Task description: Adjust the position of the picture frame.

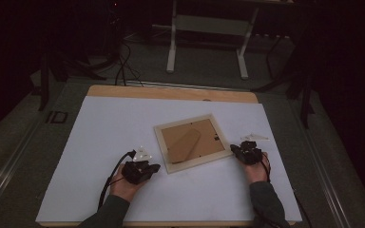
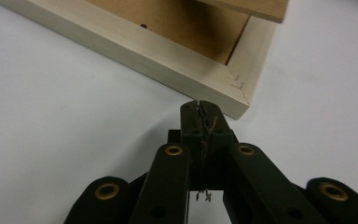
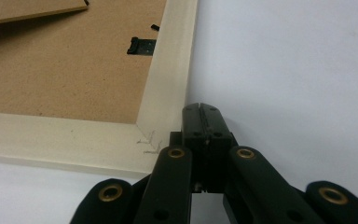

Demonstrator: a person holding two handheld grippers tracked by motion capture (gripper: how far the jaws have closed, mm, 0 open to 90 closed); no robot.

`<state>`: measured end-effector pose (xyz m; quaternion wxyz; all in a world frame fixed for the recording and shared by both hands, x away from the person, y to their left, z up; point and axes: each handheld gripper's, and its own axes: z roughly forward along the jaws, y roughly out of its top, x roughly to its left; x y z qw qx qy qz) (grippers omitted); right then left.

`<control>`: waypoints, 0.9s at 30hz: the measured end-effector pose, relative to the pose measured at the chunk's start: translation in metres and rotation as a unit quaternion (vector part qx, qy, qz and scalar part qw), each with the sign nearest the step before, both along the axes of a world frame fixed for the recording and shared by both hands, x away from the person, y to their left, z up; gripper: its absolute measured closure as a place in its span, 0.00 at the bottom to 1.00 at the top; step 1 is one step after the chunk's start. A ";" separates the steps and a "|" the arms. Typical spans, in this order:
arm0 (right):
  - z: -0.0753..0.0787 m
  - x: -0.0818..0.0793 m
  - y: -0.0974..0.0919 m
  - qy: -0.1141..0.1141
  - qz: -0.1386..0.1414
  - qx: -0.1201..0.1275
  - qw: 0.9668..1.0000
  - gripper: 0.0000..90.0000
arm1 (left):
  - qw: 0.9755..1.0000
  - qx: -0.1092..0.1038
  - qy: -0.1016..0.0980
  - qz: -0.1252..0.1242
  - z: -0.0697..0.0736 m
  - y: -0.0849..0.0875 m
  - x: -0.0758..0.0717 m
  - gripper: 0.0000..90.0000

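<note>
Two closed grippers flank a face-down picture frame [image 1: 193,143] mid-table.

Left gripper [image 2: 199,106] sits pinched shut, empty, just off a near corner; right gripper [image 3: 200,109], jaws also together, hugs the opposite near corner. Frame looks light, stiff, likely glass-fronted and fragile: best taken by its pale wooden rail, not the thin backing.

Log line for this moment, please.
picture frame: face down on table | left hand-held gripper: shut, at frame's near corner | right hand-held gripper: shut, beside frame's right edge
</note>
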<state>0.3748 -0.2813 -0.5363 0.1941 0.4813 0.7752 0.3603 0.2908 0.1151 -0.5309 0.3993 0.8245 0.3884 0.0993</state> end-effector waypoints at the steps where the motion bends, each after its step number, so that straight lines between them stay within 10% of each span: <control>1: 0.000 -0.001 0.001 0.000 0.000 0.000 1.000 1.00 | 1.000 0.000 0.000 0.003 -0.001 0.001 0.001 1.00; 27: 0.000 -0.009 0.010 0.012 0.019 0.013 1.000 1.00 | 0.998 -0.003 0.024 0.049 -0.009 0.011 0.019 0.98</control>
